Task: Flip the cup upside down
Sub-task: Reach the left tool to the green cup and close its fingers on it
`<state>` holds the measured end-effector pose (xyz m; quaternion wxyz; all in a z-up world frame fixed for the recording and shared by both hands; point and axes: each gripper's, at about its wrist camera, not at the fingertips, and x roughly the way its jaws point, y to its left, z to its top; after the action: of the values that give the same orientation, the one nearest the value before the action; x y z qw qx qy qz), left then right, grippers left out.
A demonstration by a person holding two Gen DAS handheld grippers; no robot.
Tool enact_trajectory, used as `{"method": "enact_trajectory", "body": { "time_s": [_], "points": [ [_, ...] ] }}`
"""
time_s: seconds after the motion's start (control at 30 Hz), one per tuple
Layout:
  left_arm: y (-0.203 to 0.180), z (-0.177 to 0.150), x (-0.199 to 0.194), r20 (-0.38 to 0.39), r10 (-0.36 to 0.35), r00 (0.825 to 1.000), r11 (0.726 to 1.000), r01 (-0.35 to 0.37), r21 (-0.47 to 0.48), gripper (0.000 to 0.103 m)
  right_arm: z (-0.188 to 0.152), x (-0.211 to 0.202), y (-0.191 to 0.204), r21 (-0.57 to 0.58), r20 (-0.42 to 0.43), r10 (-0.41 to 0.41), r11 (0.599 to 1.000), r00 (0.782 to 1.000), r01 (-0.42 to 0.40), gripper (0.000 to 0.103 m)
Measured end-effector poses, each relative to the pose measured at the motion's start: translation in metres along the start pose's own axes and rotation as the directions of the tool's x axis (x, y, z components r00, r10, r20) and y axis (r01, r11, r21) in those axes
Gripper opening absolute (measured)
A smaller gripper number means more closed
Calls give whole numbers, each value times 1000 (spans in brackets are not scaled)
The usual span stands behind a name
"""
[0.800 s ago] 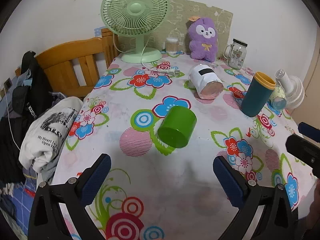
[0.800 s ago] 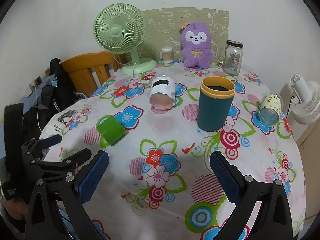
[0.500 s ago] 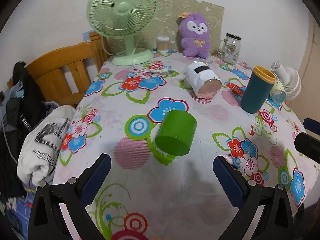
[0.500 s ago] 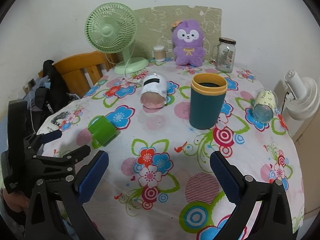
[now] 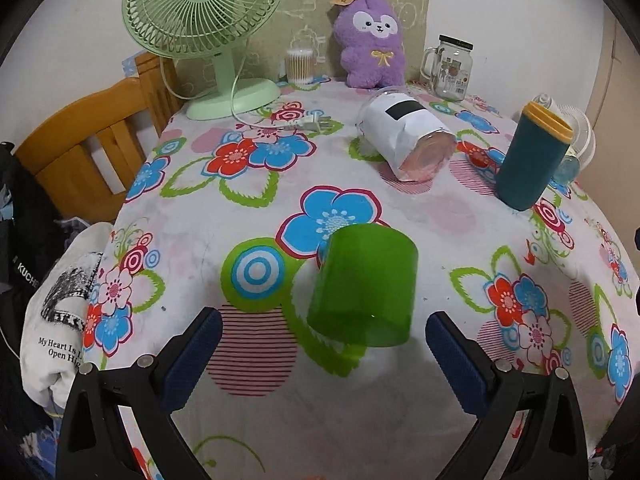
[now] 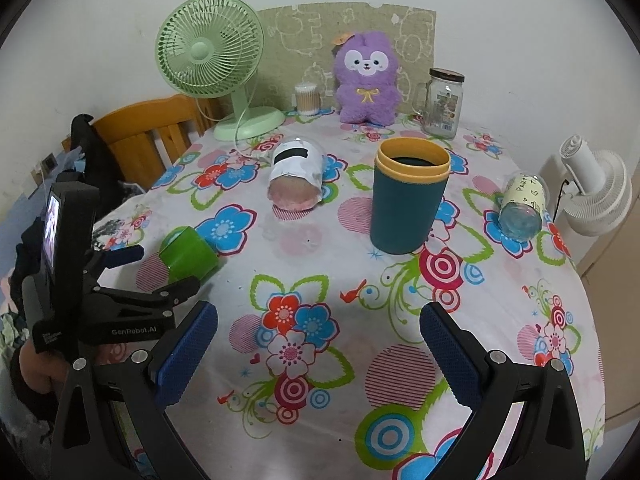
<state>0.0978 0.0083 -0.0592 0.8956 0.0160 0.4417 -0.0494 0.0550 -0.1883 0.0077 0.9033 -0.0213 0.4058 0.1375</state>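
A green cup (image 5: pixel 366 286) lies on its side on the flowered tablecloth, its closed base toward my left gripper (image 5: pixel 320 336). That gripper is open, its blue pads (image 5: pixel 196 350) either side of the cup's near end, not touching. In the right wrist view the green cup (image 6: pixel 188 254) lies at the table's left edge with the left gripper (image 6: pixel 156 270) around its near end. My right gripper (image 6: pixel 318 340) is open and empty over the table's front. A teal cup with a yellow rim (image 6: pixel 408 196) stands upright mid-table.
A white-wrapped jar (image 6: pixel 298 180) and a small jar (image 6: pixel 522 210) lie on their sides. A green fan (image 6: pixel 210 52), a purple plush (image 6: pixel 366 78), a glass mug jar (image 6: pixel 442 102) and cotton swabs (image 6: pixel 307 98) stand at the back. A wooden chair (image 5: pixel 92 152) with clothes is left, a white fan (image 6: pixel 596 190) right.
My left gripper has moved forward toward the green cup, which now sits much closer between its fingers. My right gripper has drifted slightly; both stay open.
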Motion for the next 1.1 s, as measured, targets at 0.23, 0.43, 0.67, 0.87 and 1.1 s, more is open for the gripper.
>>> {"method": "enact_trajectory", "body": {
  "time_s": [0.23,0.43,0.67,0.87,1.1],
  "points": [
    [-2,0,7,-22,-27,999,1000,27,7,75,0,2,3,-13,-7,10,1000,1000,-10,102],
    [-10,3,1,-5,-39,999,999,39,8,57,-1,-2,-5,3,1,13,1000,1000,-13,102],
    [-27,2,-12,26,-52,998,999,52,17,56,-4,-10,-15,18,15,26,999,1000,-27,102],
    [-27,4,-1,1,-54,999,998,54,-22,52,-8,-17,-29,39,28,27,999,999,-28,102],
    [-29,7,-5,11,-56,998,997,57,-43,52,-9,-21,-43,82,31,42,996,999,-44,102]
  ]
}}
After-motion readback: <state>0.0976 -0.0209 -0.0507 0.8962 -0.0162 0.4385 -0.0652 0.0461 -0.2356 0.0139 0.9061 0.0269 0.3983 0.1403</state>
